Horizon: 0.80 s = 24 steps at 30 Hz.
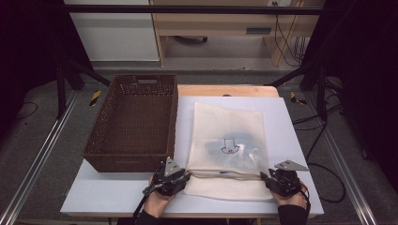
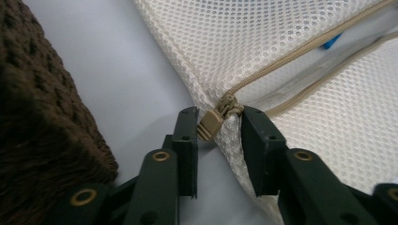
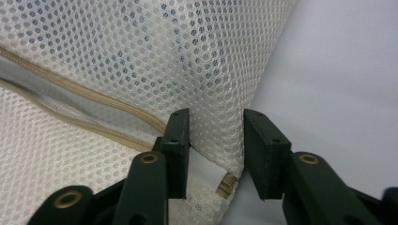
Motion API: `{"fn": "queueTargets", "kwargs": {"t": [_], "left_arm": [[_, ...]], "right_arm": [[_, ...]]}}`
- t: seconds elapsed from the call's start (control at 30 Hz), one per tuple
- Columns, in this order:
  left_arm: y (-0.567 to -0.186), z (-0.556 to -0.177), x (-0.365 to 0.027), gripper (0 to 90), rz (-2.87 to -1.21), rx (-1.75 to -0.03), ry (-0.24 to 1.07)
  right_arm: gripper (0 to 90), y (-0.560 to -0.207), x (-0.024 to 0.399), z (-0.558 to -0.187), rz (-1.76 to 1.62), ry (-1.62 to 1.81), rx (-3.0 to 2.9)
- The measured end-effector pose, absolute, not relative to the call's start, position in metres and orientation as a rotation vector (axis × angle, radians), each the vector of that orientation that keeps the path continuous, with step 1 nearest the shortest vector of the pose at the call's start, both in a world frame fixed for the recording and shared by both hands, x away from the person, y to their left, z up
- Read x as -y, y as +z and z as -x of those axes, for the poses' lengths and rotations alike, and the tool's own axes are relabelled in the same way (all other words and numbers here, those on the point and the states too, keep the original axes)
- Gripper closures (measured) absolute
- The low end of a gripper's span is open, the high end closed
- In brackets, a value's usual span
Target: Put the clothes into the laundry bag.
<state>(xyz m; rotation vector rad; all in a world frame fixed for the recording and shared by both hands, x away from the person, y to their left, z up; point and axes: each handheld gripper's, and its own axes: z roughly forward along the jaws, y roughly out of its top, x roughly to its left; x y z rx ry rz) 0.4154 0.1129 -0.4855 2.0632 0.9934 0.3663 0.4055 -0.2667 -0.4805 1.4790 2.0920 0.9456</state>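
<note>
A brown woven basket stands on the left half of the white bench, its long side running away from the near edge. Beyond the bench, a pale wooden cabinet stands on the grey floor, with black cables hanging beside it.

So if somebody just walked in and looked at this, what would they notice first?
Probably the big cream mesh bag lying flat on the white table, with something blue showing through it. Next, the brown woven basket to its left. Then the two black grippers at the bag's near edge: the left gripper has the tan zipper pull between its jaws, and the right gripper straddles the bag's other corner.
</note>
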Motion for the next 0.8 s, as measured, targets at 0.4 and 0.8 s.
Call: {"fn": "queueTargets", "kwargs": {"t": [0.4,0.8], "left_arm": [[-0.469,-0.407,-0.117,52.3,-1.998,-0.912,0.409],[-0.439,-0.399,-0.137,32.2,-1.941,-0.813,0.399]], "right_arm": [[47.6,-0.465,0.270,-0.399,-1.378,1.028,-1.975],[26.1,-0.455,0.275,-0.395,-1.298,1.148,-1.852]]}}
